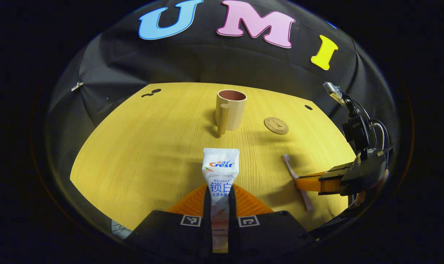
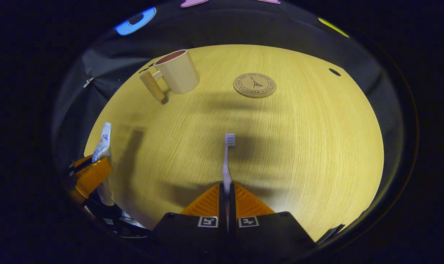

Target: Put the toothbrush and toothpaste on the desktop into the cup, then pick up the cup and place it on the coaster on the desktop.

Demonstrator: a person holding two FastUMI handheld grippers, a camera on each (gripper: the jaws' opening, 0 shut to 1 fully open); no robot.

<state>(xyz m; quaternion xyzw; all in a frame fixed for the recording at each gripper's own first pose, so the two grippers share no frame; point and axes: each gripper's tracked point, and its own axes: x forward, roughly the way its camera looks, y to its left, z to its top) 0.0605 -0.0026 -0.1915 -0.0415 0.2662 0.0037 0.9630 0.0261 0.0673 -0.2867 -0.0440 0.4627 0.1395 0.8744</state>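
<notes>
In the left gripper view, the left tongs (image 1: 220, 200) are closed on the toothpaste (image 1: 220, 169); both orange fingers press its lower part, and its bottom end is hidden between the black finger mounts. The tube's flat top end points toward the cup (image 1: 230, 110), which stands upright on the surface (image 1: 141, 146), handle facing the camera. The coaster (image 1: 276, 125) lies bare to the right of the cup, apart from it. In the right gripper view, the right tongs (image 2: 227, 198) clamp the toothbrush (image 2: 227, 161) by its handle; the handle's rear end is concealed between the fingers, and the bristle head points forward toward the coaster.
</notes>
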